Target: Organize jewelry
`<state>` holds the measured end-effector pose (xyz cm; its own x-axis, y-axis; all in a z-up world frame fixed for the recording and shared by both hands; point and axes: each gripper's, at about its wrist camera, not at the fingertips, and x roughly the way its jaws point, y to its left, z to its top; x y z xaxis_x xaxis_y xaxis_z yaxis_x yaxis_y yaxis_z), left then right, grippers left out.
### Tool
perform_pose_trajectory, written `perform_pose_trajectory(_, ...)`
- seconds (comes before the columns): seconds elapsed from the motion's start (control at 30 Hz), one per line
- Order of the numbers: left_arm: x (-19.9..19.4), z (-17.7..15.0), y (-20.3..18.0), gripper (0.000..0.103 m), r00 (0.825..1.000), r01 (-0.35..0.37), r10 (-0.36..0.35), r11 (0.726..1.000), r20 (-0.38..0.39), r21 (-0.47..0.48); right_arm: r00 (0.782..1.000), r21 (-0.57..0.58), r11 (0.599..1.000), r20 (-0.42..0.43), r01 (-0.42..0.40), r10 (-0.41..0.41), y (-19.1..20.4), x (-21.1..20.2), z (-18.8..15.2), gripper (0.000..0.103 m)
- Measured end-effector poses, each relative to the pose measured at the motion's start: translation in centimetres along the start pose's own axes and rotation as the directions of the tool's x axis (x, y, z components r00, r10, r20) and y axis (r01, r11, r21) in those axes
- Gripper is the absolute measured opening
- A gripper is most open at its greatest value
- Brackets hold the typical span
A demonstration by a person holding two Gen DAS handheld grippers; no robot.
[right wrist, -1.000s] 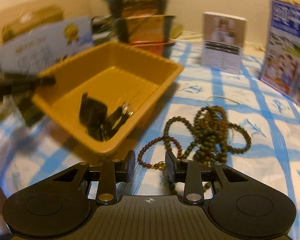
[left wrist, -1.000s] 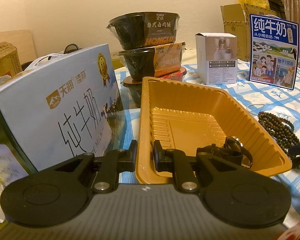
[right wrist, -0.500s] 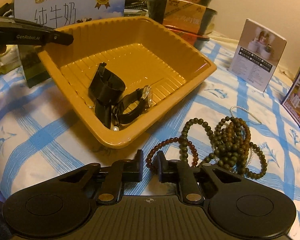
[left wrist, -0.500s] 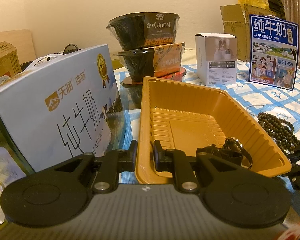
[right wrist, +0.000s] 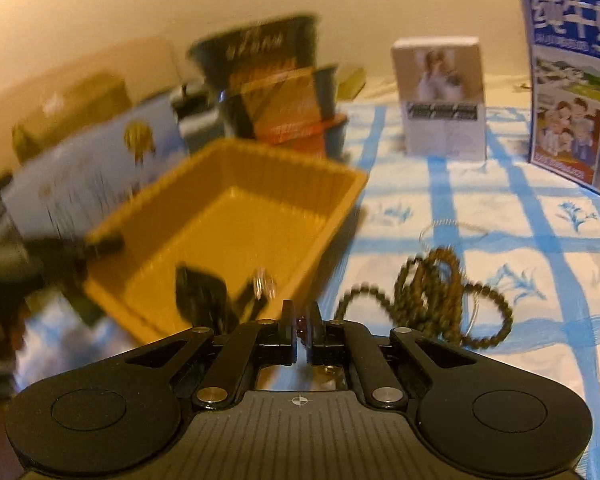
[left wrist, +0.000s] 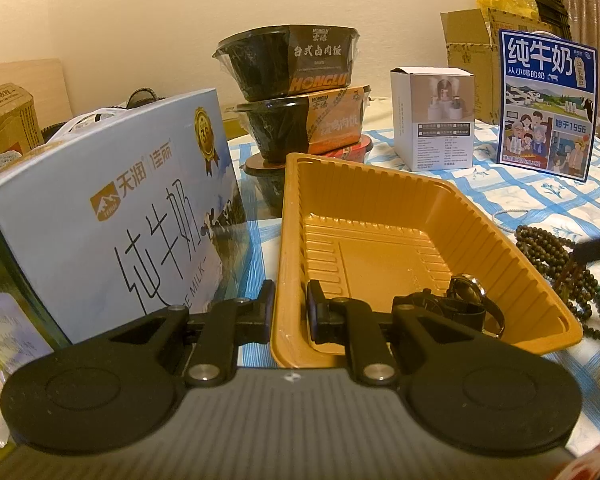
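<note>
A pale wall backs a table under a blue-and-white checked cloth (right wrist: 540,216), crowded with packaging. Largest, at the left of the left wrist view, stands a light blue milk carton box (left wrist: 112,216); behind it rise stacked black instant-meal bowls (left wrist: 296,92), with a blue milk poster box (left wrist: 548,104) and a small white product box (left wrist: 432,118) toward the upper right.

The yellow plastic tray (left wrist: 380,208) lies mid-frame with its long axis running away from the camera. The left gripper (left wrist: 290,312) pinches the tray's near rim, one finger outside the wall and one inside. A black-strapped wristwatch (left wrist: 456,304) rests in the tray's near right corner.

In the blurred right wrist view, the right gripper (right wrist: 301,334) has its fingers pressed nearly together on small reddish beads (right wrist: 301,326), apparently a dark red bracelet, though most of it is hidden. The heap of dark green bead strands (right wrist: 432,288) sits on the cloth just right of the tray, with a thin pale chain (right wrist: 452,228) beyond it.

From the right gripper, the tray lies up and to the left, its open mouth close by, so the pinched beads likely need carrying leftward over the near rim; the right hand is the nearer one to the loose jewelry.
</note>
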<state>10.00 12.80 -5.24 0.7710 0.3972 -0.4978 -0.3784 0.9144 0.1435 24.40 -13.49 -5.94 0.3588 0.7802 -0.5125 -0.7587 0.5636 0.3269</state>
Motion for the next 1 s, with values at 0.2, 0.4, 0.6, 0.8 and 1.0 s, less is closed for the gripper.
perform_pose_trajectory(0.2,-0.1,0.0,-0.2,0.015,1.000,-0.002,0.002,1.000,0.003,0.003,0.997,0.047,0.997,0.061,-0.054,0.051,0.4,-1.9,2.6,0.004)
perform_pose_trajectory(0.4,-0.1,0.0,-0.2,0.015,1.000,-0.001,0.001,1.000,0.002,0.001,0.990,0.029,0.992,0.065,-0.126,0.124,2.9,-1.4,3.7,0.004)
perform_pose_trajectory(0.6,-0.1,0.0,-0.2,0.014,1.000,0.001,-0.001,1.000,0.004,-0.002,0.973,0.014,0.973,0.024,-0.231,0.230,6.2,1.3,3.7,0.004)
perform_pose_trajectory(0.8,-0.2,-0.1,-0.2,0.014,1.000,0.004,-0.004,1.000,0.003,-0.004,0.963,0.007,0.963,-0.018,-0.270,0.270,8.7,4.8,3.2,0.004)
perform_pose_trajectory(1.0,-0.2,-0.1,-0.2,0.014,1.000,0.004,-0.004,1.000,0.001,-0.009,0.963,-0.009,0.963,-0.006,-0.269,0.269,9.8,6.1,2.5,0.007)
